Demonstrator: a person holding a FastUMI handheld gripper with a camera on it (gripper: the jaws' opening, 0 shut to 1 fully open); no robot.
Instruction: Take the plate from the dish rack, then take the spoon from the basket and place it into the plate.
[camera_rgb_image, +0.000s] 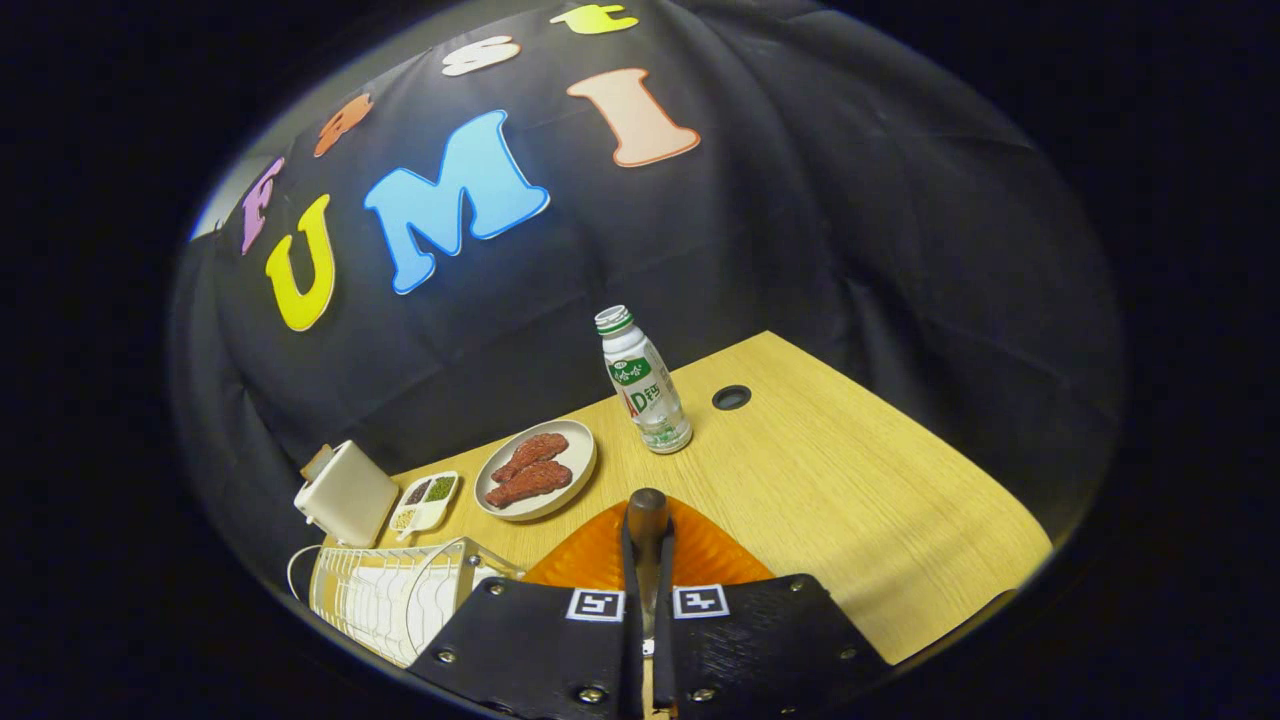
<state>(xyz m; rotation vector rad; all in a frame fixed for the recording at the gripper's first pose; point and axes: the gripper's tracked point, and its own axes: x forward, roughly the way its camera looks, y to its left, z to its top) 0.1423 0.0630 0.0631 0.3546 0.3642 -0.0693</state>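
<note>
- My gripper (647, 575) had its two fingers squeezed tight on a thin wooden handle, most likely the spoon (647, 515). Its dark round end poked out just past the fingertips.
- Right under the spoon sat the orange plate (700, 555), near me on the wooden table (850, 480).
- The white dish rack (390, 595) stood close by on the left.
- Farther off I saw a dish of meat (535, 468), a bottle (643, 380), a white box (345, 493) and a small tray (424, 500).
- I thought the spoon was light, stiff and smooth, so it could slip. Holding the handle seemed best.
- The plate looked hard; I guessed a soft drop was safest.
</note>
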